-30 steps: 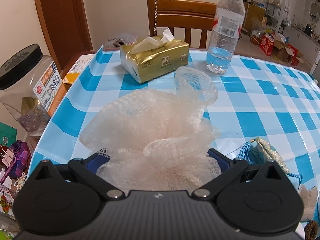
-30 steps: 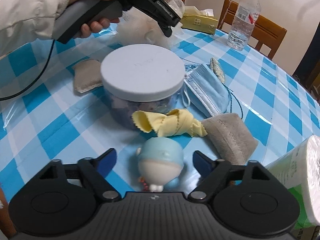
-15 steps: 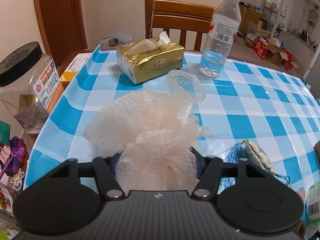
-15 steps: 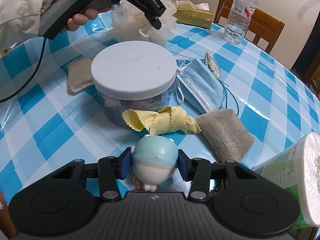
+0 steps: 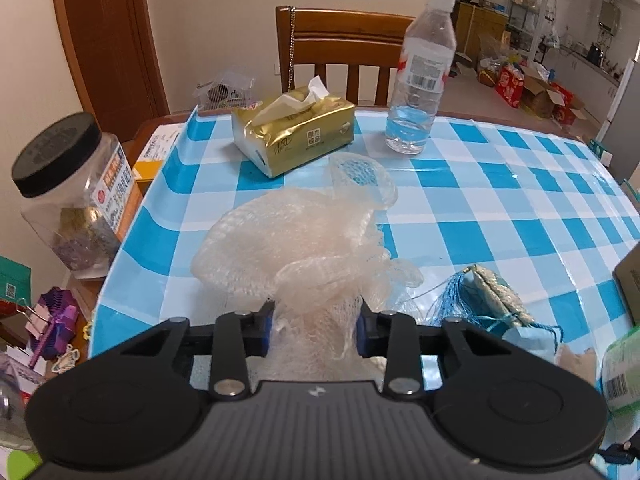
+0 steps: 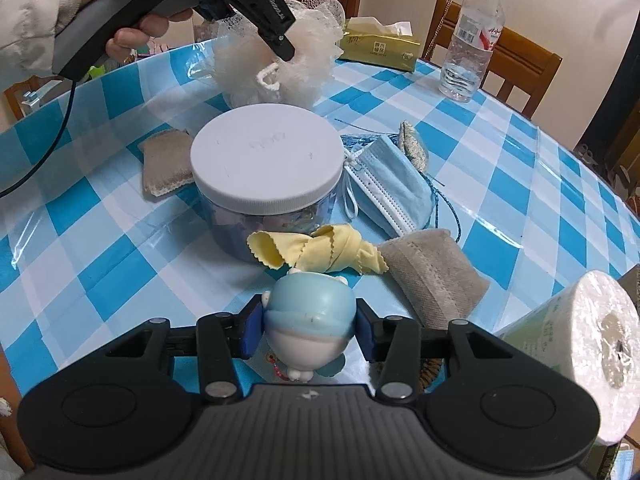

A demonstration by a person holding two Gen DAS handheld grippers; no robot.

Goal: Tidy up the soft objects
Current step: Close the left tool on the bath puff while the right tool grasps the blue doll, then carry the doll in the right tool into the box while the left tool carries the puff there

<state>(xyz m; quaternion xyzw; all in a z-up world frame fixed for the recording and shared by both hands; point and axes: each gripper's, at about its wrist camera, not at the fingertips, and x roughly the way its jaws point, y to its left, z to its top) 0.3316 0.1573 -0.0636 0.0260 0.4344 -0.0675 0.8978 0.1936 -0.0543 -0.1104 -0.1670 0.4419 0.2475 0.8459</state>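
My left gripper point(image 5: 314, 330) is shut on a pale mesh bath sponge point(image 5: 304, 248) and holds it above the checked tablecloth; it also shows in the right wrist view point(image 6: 280, 56), lifted over the table's far side. My right gripper point(image 6: 308, 330) is shut on a soft blue-and-white toy figure point(image 6: 308, 320), held just above the cloth. In front of it lie a yellow cloth point(image 6: 316, 252), a grey pouch point(image 6: 432, 276), a blue face mask point(image 6: 392, 188) and a second beige pouch point(image 6: 164, 164).
A clear jar with a white lid point(image 6: 266, 160) stands mid-table. A gold tissue pack point(image 5: 294, 134), a water bottle point(image 5: 420, 80) and a chair point(image 5: 340, 52) are at the far side. A paper roll point(image 6: 580, 340) is at right. A tasselled sachet point(image 5: 492, 296) lies near the left gripper.
Both grippers went from open to shut: the left closed on the mesh sponge and lifted it, the right closed on the toy figure and raised it slightly.
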